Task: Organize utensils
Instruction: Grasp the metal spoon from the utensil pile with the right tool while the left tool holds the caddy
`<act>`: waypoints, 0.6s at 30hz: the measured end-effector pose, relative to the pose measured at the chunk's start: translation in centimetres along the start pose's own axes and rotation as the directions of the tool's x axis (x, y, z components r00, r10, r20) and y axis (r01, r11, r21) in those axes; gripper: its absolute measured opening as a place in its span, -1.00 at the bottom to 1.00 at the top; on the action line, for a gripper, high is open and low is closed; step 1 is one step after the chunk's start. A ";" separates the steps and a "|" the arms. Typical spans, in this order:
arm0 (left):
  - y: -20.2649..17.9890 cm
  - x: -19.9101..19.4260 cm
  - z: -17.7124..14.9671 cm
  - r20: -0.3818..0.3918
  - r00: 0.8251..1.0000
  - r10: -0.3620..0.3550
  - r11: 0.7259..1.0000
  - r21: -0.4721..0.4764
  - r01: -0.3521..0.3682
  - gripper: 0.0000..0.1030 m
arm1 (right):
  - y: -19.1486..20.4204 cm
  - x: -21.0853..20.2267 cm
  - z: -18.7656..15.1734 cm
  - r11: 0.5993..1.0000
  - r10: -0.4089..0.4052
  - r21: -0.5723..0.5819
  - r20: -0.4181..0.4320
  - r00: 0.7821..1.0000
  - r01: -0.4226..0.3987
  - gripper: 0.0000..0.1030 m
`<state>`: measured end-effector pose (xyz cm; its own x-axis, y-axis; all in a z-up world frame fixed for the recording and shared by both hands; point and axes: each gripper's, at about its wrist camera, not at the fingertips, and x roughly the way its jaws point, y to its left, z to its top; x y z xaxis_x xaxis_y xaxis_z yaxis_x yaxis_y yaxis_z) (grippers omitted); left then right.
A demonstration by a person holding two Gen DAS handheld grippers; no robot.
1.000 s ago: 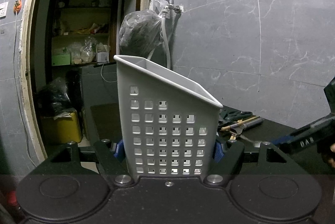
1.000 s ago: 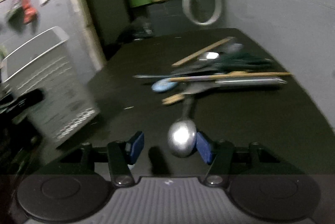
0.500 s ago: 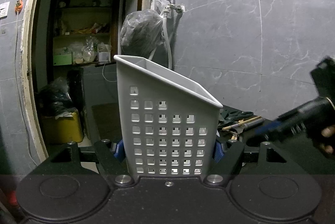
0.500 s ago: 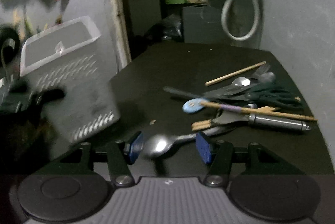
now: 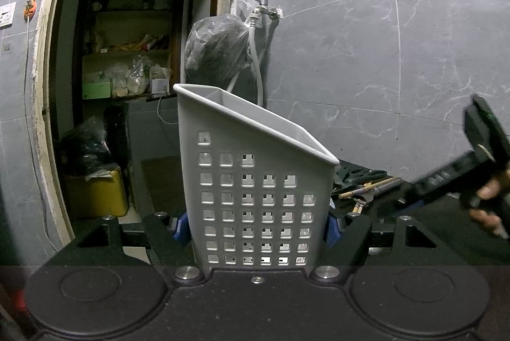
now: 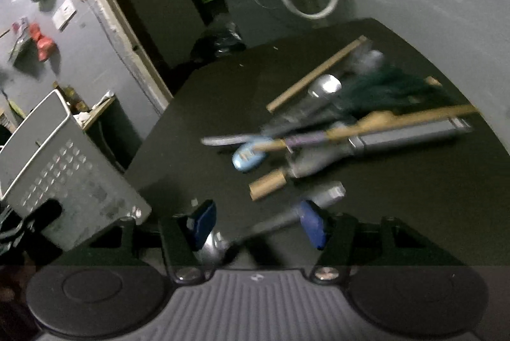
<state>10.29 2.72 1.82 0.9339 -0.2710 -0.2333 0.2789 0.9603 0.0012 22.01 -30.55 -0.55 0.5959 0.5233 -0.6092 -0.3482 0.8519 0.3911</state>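
Left gripper (image 5: 256, 229): jaws closed against both side walls of the grey perforated caddy (image 5: 255, 197), holding it upright near the front edge of the dark table (image 6: 398, 197). From the left wrist view we see only the caddy's upper rim and inner wall; no handles show above the rim. Whether anything already lies at the bottom we cannot tell.

Right gripper (image 6: 258, 226): jaws stand wide apart. A metal spoon (image 6: 248, 232) lies slantwise between them, bowl low by the left blue pad, handle running up past the right pad. The frame is blurred with motion. We cannot tell whether the pads actually pinch the spoon or whether it merely rests across the gap.

The pile (image 6: 350, 124) sits well apart from the caddy, toward the far right of the table. In it we make out:
- long wooden sticks,
- a pale blue piece,
- a second spoon,
- a steel-handled tool,
- something dark green.
Details smear.

Our judgement of progress: early. The bulk of the utensils lies unsorted on the table, the caddy looks unfilled from what shows, and the spoon at the right gripper appears to be the item in hand. Left to do: carry that spoon over to the caddy's open top, drop it in, then work through the pile one piece at a time.
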 end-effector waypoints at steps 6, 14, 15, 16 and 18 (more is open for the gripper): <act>0.0 0.0 -0.2 0.000 1.000 0.000 1.000 0.001 0.000 0.48 | 0.7 -3.1 -3.2 1.000 0.025 -0.013 -0.042 0.999 -0.025 0.31; 0.0 0.0 -0.2 -0.002 1.000 0.007 1.000 -0.001 -0.007 0.48 | 1.3 -0.6 1.2 0.992 0.008 -0.127 0.012 1.000 -0.007 0.41; -0.1 0.0 -0.2 -0.003 1.000 0.007 1.000 -0.001 -0.007 0.48 | 0.9 0.3 1.9 0.992 -0.006 -0.126 0.007 1.000 0.007 0.41; -0.1 0.0 -0.1 -0.004 1.000 0.008 1.000 0.000 -0.008 0.48 | 0.6 1.1 2.5 0.992 -0.017 -0.121 0.001 1.000 0.017 0.41; -0.1 -0.1 -0.1 -0.004 1.000 0.008 1.000 0.001 -0.008 0.48 | -0.5 2.7 3.5 0.996 -0.025 -0.083 -0.032 0.999 0.022 0.40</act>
<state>10.14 2.66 1.73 0.9352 -0.2634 -0.2367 0.2720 0.9623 0.0035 26.37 -29.65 0.05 0.5808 0.5026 -0.6403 -0.3942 0.8619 0.3189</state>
